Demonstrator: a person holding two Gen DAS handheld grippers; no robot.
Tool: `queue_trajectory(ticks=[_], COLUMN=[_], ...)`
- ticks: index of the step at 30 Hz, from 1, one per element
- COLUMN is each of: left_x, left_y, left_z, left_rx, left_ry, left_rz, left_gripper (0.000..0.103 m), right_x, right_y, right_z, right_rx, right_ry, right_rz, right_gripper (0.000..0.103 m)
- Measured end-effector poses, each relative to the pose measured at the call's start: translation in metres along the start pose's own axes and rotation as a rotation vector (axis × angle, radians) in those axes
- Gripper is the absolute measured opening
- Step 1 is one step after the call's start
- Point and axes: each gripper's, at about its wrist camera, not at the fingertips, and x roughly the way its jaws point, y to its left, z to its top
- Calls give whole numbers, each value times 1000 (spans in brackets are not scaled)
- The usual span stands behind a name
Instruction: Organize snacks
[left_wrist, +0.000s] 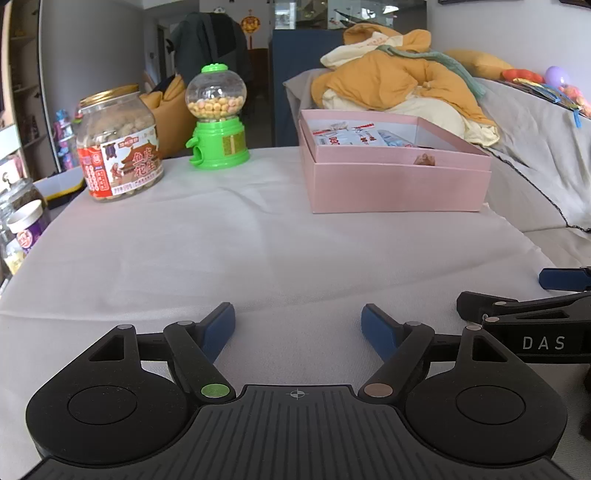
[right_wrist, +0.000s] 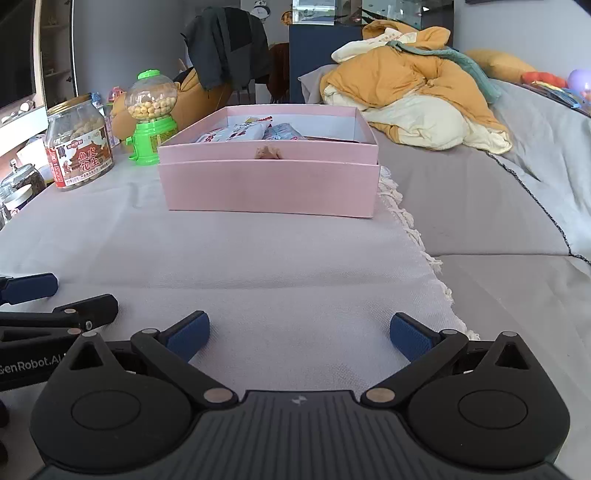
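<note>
A pink box (left_wrist: 399, 184) stands open at the far right of the white cloth, with white and blue snack packets (left_wrist: 347, 136) inside; it also shows in the right wrist view (right_wrist: 269, 188) with its packets (right_wrist: 243, 133). A small brown snack (left_wrist: 424, 160) pokes over its front rim. My left gripper (left_wrist: 298, 325) is open and empty, low over the cloth, well short of the box. My right gripper (right_wrist: 299, 332) is open and empty beside it, and shows at the right edge of the left wrist view (left_wrist: 554, 291).
A big peanut jar with a gold lid (left_wrist: 118, 144) and a green candy dispenser (left_wrist: 218, 118) stand at the far left. Smaller jars (left_wrist: 22, 218) sit off the table's left edge. A sofa with piled yellow bedding (left_wrist: 399, 77) lies behind and to the right.
</note>
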Motion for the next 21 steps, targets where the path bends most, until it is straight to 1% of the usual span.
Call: queue_trajectory(ticks=[21], left_x=[0], left_y=[0], left_z=[0], left_rx=[5], left_ry=[1], left_rz=[2], left_gripper=[83], right_x=[1], right_y=[-1], right_z=[0], right_rx=[4], right_ry=[1], right_rz=[4], right_gripper=[103])
